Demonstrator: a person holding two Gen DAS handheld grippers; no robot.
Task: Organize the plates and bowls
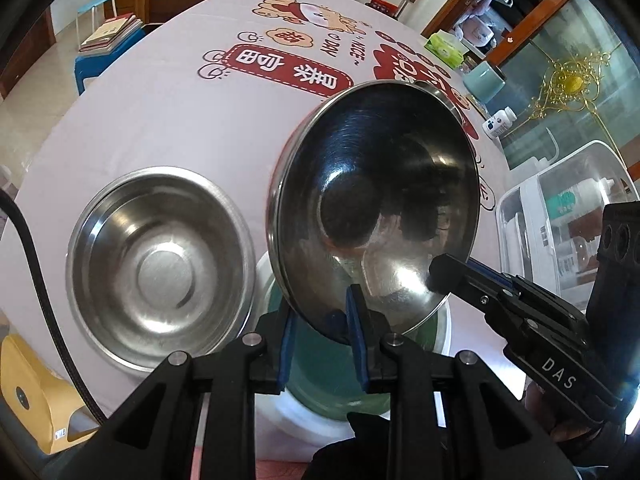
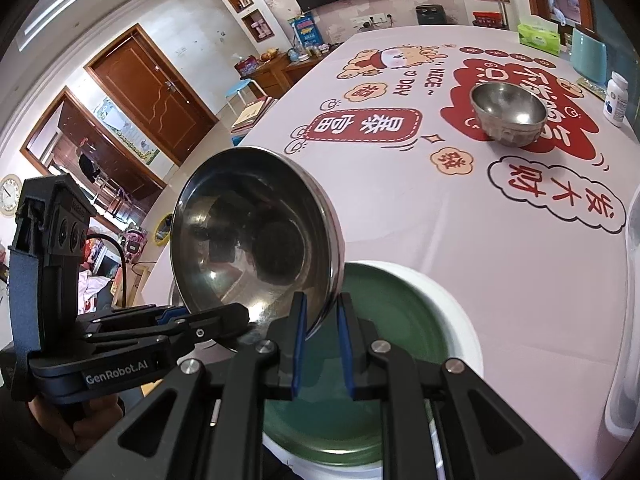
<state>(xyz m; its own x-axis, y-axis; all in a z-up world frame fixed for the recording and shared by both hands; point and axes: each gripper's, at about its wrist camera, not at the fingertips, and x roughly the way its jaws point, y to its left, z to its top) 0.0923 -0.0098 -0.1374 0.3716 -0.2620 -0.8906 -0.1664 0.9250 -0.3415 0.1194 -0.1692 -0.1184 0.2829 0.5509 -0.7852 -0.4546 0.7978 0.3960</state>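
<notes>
A steel bowl [image 1: 376, 208] is held tilted on edge above a green plate with a white rim [image 1: 442, 334]. My left gripper [image 1: 320, 322] is shut on the bowl's lower rim. My right gripper [image 2: 322, 322] is shut on the same bowl [image 2: 256, 236] at another part of its rim; it shows in the left wrist view as a black arm at the right. The green plate [image 2: 384, 380] lies on the table under both grippers. A second steel bowl [image 1: 160, 268] sits upright on the table to the left. A small steel bowl [image 2: 508, 114] stands further back on the red print.
The table carries a white cloth [image 2: 460, 248] with red cartoon prints. A clear plastic box [image 1: 568, 220] stands at the right edge. A white pill bottle [image 2: 616, 98], a teal canister [image 2: 588, 58] and a green tissue pack [image 2: 538, 38] stand at the far right. A yellow object [image 1: 32, 396] lies at the left.
</notes>
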